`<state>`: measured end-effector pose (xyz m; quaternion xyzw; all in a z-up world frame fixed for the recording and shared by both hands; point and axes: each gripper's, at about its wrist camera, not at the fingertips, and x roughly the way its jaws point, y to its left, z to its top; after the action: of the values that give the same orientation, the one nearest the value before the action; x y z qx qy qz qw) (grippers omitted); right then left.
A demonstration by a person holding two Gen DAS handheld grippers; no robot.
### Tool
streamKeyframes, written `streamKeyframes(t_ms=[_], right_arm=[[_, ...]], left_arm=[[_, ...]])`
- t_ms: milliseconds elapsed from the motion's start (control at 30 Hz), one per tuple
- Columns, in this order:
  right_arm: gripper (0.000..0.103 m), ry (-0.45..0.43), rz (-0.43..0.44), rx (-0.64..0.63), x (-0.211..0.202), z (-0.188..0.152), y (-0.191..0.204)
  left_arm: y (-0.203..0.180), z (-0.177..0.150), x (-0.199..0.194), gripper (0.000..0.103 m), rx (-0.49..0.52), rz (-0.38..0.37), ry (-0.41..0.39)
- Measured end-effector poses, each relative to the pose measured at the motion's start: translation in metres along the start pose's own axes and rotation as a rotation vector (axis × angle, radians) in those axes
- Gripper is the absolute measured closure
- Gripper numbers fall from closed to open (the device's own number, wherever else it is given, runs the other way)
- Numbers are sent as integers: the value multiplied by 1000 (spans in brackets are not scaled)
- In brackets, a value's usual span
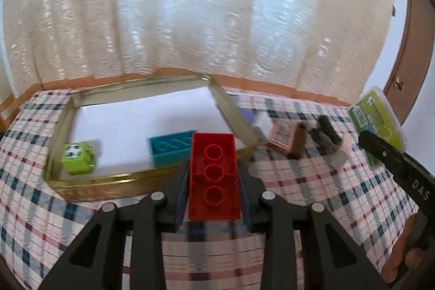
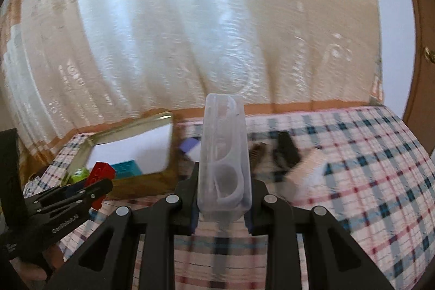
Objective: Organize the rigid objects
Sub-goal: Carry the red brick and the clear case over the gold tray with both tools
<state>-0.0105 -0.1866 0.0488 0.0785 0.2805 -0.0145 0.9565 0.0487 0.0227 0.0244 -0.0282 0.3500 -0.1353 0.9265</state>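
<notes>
Left wrist view: the left tongs (image 1: 214, 181) are clamped on a red plastic brick (image 1: 214, 175), its hollow underside facing the camera with three round tubes in a row. It hangs above the near rim of a shallow rectangular tin tray (image 1: 108, 181), gold-coloured metal with a white floor. In the tray lie a teal brick (image 1: 170, 148), studded and glossy, near the near rim, and a lime-green cube (image 1: 78, 158) with a printed face in the near left corner. The tray sits on a bench covered in a plaid cloth (image 1: 299, 181) — pink, blue and white checks. To the right of the tray, on the cloth, lie a pink framed piece (image 1: 281, 139), a ribbed brown piece (image 1: 298, 143) touching it, and dark ridged pieces (image 1: 327, 136), blurred. At the right edge the right tongs' black arm shows in front of a green-labelled clear box (image 1: 379, 116).

Right wrist view: the right tongs (image 2: 223, 197) grip a translucent, frosted plastic case (image 2: 224, 154) — oblong with rounded corners, held upright over the cloth, with what seem to be curved white shapes inside. At the left the left tongs hold the red brick by the tray's near rim. Behind hangs a cream embossed curtain (image 2: 190, 31).
</notes>
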Motion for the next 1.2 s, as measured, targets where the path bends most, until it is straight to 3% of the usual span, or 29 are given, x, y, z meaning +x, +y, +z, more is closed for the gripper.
streamKeyframes(t_ms=[367,533,833,1067,1200], right_arm=[[75,20,143,-27,46,5,92],[75,3,153,-33,71,11,127],[75,16,78,-14,133,12,135],[75,14,40,-45,146,11,122],[75,34,25,-56,154,8,122]], left_arm=[[92,9,7,71,-110,113,-21],[115,19,17,72,-155,144,-28],[114,36,58,71,-129,253,13],[106,28,88,71,-111,268,71],[104,28,88,71,-86,289,57]])
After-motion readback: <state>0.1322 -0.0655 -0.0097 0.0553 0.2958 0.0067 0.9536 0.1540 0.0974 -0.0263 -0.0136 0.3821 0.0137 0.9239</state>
